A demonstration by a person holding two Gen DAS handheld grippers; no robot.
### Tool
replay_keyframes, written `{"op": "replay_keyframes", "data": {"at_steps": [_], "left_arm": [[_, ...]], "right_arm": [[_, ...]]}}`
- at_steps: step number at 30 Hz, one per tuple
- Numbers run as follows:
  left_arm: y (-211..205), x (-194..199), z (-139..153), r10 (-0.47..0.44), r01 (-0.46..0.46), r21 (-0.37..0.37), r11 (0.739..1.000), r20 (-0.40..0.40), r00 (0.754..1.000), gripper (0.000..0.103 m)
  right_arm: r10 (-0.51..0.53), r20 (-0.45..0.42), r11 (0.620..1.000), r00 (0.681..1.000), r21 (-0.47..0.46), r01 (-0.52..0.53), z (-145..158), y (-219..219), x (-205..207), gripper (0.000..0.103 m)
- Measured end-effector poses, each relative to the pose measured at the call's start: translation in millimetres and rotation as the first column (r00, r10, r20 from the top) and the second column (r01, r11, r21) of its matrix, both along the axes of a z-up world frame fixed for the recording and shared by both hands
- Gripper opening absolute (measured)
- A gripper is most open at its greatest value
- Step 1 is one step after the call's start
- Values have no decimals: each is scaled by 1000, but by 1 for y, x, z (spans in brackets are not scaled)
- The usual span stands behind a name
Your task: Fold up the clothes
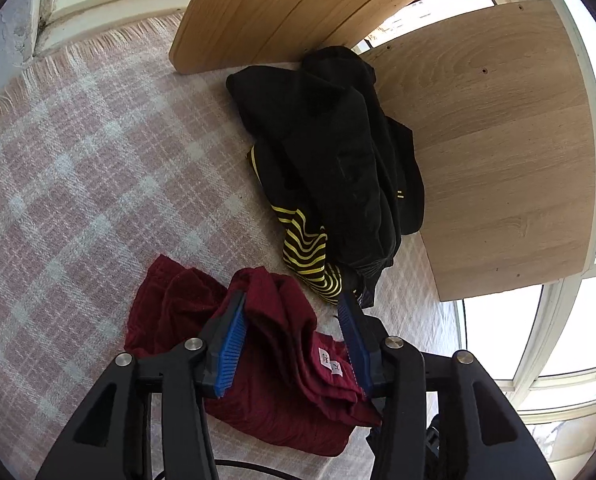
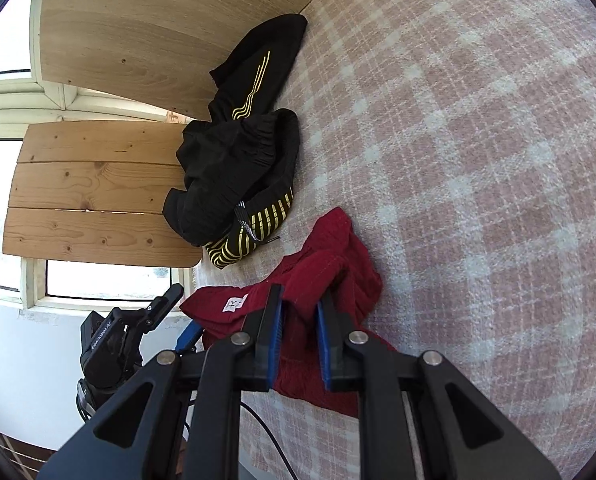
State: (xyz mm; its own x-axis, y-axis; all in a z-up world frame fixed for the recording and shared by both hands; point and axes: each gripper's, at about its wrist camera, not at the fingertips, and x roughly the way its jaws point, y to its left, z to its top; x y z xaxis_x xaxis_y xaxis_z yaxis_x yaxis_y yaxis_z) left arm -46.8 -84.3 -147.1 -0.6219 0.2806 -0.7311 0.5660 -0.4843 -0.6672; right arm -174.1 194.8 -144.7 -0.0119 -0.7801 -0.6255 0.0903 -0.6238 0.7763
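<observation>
Left hand-held gripper (image 1: pixel 294 340) first: its blue pads (image 1: pixel 229 344) stand spread, and the bunched folds of the dark red garment (image 1: pixel 282 392) lie between them, with no clear squeeze on the cloth. Over on the right, the right hand-held gripper (image 2: pixel 299 336) has its blue pads (image 2: pixel 276 334) drawn in on a raised fold of that same red garment (image 2: pixel 337 272), pinching it up off the surface. In the right wrist view the left gripper sits low at the left, just beside the garment's edge, near the white label (image 2: pixel 234 304).

The red garment lies crumpled on a pink-and-white checked blanket (image 2: pixel 477 140), close in front of both grippers. Just beyond it sits a heap of dark clothes: a black garment (image 1: pixel 337 152) piled on top of a black-and-yellow striped piece (image 1: pixel 309 256), which pokes out toward the red one. Whether the two touch is hard to call from here. The heap leans against light wooden panels (image 1: pixel 497 140), with bright windows (image 1: pixel 509 332) behind them. The blanket's fringed edge (image 1: pixel 98 44) runs along the far wall.
</observation>
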Motion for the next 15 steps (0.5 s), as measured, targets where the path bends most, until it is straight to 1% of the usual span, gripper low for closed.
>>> {"op": "replay_keyframes", "data": {"at_steps": [2,3,5,7,8,9,10,11,13,15], "left_arm": [[-6,-3,10,-3,2,-55,998,-23,1000,52],[-9,-4,15,-10,8,-75,997,-31,999,52],[-15,-1,20,-22,18,-94,995,-42,999,52],[-17,5,23,-35,29,-113,993,-47,998,52],[-18,9,24,-43,37,-120,992,-48,998,53],[-17,13,24,-58,52,-121,991,-49,997,53],[-15,17,24,-73,67,-120,990,-51,996,53],[-11,20,22,-90,84,-115,990,-51,995,54],[-1,25,17,-121,115,-99,988,-53,991,56],[12,26,9,-155,151,-77,986,-51,987,57]], "right_arm": [[0,-9,1000,1000,1,0,1,-3,-4,17],[1,-13,1000,1000,0,-1,2,-4,-6,19],[6,-38,1000,999,14,-6,8,-7,-8,21],[4,-59,1000,998,18,-3,13,-9,-10,28],[-3,-73,1000,997,23,5,16,-9,-10,37],[-11,-88,1000,996,27,13,19,-9,-11,48],[-22,-109,999,994,33,25,23,-8,-11,51],[-25,-133,999,991,39,30,28,-6,-11,53],[-30,-181,998,983,49,39,38,-2,-11,53],[-2,-218,997,976,71,18,46,-3,-6,53]]}}
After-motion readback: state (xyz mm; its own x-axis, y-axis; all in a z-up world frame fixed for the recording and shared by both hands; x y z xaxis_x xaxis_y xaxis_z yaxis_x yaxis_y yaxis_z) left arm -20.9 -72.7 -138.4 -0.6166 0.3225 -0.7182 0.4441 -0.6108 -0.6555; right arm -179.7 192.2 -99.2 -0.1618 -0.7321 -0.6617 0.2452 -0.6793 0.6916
